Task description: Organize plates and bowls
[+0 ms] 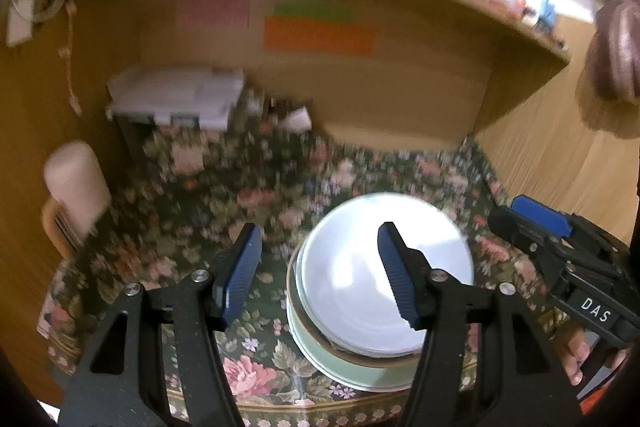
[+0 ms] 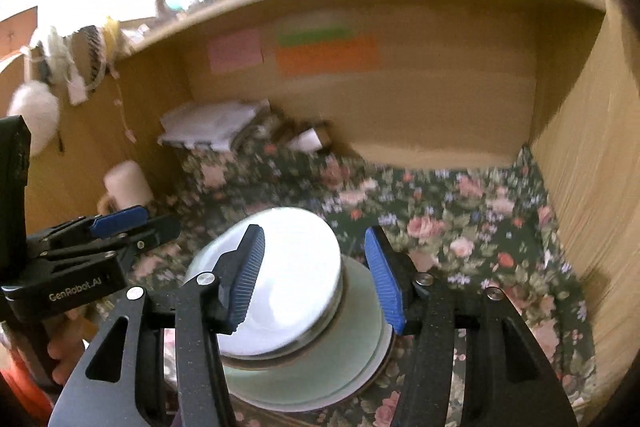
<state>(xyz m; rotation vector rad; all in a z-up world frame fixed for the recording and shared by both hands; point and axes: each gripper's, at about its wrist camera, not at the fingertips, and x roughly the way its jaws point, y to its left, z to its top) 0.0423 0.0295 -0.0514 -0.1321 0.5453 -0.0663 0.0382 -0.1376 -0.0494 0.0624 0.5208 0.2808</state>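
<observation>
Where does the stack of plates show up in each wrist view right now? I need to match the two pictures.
Left wrist view: the stack of plates sits lower centre-right, on the floral cloth.
Right wrist view: the stack of plates sits lower centre, slightly left.
Shared landmark: the orange note on the wooden back wall.

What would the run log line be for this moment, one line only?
stage: stack set down | stack of plates and bowls: on floral cloth | left gripper: open, empty | right gripper: open, empty
</observation>
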